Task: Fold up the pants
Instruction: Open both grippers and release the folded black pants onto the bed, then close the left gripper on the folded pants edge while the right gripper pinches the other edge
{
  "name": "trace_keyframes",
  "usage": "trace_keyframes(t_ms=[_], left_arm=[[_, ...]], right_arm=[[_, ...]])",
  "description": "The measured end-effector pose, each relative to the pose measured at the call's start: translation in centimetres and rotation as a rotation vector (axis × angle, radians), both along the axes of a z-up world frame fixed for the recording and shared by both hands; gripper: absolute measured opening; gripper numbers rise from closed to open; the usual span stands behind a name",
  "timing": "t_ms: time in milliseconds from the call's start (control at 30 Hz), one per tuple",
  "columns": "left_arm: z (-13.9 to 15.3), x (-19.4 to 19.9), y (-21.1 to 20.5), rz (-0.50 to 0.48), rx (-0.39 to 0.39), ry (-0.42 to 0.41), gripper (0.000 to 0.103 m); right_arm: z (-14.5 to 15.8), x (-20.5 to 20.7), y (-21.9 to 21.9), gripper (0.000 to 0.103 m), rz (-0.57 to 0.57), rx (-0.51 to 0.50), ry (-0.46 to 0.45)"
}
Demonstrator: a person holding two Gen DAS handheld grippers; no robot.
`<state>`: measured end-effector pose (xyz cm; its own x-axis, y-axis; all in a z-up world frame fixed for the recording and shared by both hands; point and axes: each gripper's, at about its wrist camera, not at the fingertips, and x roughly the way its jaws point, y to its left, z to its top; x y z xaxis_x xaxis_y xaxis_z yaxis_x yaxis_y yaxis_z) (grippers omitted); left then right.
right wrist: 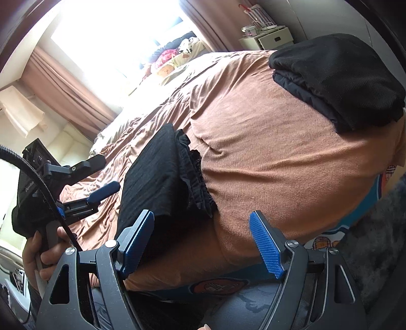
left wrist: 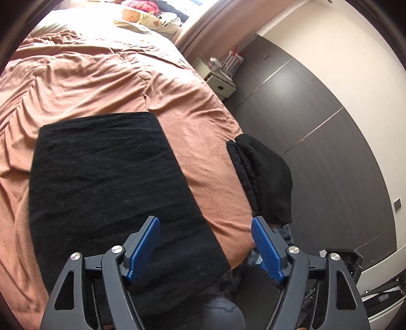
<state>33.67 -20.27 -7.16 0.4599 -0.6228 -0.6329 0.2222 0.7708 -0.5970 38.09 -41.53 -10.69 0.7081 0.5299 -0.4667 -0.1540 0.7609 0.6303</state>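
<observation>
Black pants [left wrist: 106, 182] lie folded into a flat rectangle on the brown bed cover [left wrist: 101, 83]. In the right wrist view the pants [right wrist: 162, 177] show stacked layers with a ruffled waistband edge at their right side. My left gripper [left wrist: 205, 223] is open and empty, above the near right corner of the pants. It also shows in the right wrist view [right wrist: 101, 175] at the left, beside the pants. My right gripper [right wrist: 201, 218] is open and empty, just in front of the near end of the pants at the bed's edge.
A stack of folded black clothes [left wrist: 264, 177] sits at the bed's right edge, also in the right wrist view [right wrist: 340, 78]. A white nightstand [left wrist: 218, 81] stands by the dark wardrobe [left wrist: 330, 142]. Pillows [left wrist: 149, 17] lie at the bed's head under a bright window [right wrist: 114, 38].
</observation>
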Motion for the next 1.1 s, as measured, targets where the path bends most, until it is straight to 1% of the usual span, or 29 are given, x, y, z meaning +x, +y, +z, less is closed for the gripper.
trace_keyframes(t_ms=[133, 267, 333, 400, 433, 500, 533, 633, 700, 733, 800, 900, 1000, 1033, 1067, 1100], left_arm=[[-0.5, 0.4, 2.7, 0.059, 0.026, 0.010, 0.076], [-1.6, 0.5, 5.6, 0.129, 0.053, 0.027, 0.076], [-2.4, 0.2, 7.1, 0.162, 0.060, 0.045, 0.076], [-3.2, -0.2, 8.7, 0.191, 0.061, 0.063, 0.076], [-3.6, -0.3, 9.3, 0.203, 0.062, 0.071, 0.076], [-4.4, -0.5, 10.4, 0.232, 0.068, 0.087, 0.076], [-4.9, -0.6, 10.9, 0.245, 0.069, 0.095, 0.076], [-6.2, -0.8, 11.9, 0.275, 0.080, 0.118, 0.076], [-7.2, -1.0, 12.5, 0.291, 0.080, 0.137, 0.076], [-7.7, -1.0, 12.8, 0.298, 0.075, 0.148, 0.076], [-8.6, -1.2, 13.2, 0.309, 0.071, 0.167, 0.076], [-9.8, -1.4, 13.5, 0.318, 0.069, 0.190, 0.076], [-10.8, -1.6, 13.3, 0.313, 0.061, 0.210, 0.075], [-11.0, -1.6, 13.2, 0.306, 0.053, 0.215, 0.074], [-11.0, -1.6, 13.1, 0.300, 0.047, 0.217, 0.072], [-11.0, -1.6, 13.0, 0.293, 0.044, 0.217, 0.071]], right_arm=[[0.3, 0.8, 0.7, 0.077, 0.024, 0.025, -0.015], [0.4, 2.2, 2.2, 0.077, 0.054, 0.009, -0.018], [0.2, 3.1, 3.0, 0.077, 0.073, 0.002, -0.004], [0.2, 4.0, 3.8, 0.071, 0.099, 0.006, 0.000], [0.1, 4.4, 4.1, 0.066, 0.117, 0.009, 0.001], [0.0, 5.3, 4.6, 0.061, 0.133, -0.007, 0.009], [0.0, 5.7, 4.9, 0.055, 0.147, -0.016, 0.011], [0.1, 7.0, 5.9, 0.043, 0.173, -0.034, 0.015], [0.2, 7.7, 6.3, 0.043, 0.177, -0.049, 0.013], [0.1, 8.2, 6.5, 0.040, 0.185, -0.048, 0.017], [0.0, 9.0, 7.0, 0.039, 0.192, -0.054, 0.031], [-0.6, 10.5, 7.8, 0.038, 0.193, -0.071, 0.064], [-1.2, 11.5, 8.7, 0.036, 0.221, -0.078, 0.091], [-1.4, 11.6, 8.8, 0.031, 0.219, -0.082, 0.098], [-1.4, 11.9, 9.2, 0.024, 0.222, -0.085, 0.096], [-1.2, 11.8, 9.2, 0.019, 0.224, -0.092, 0.082]])
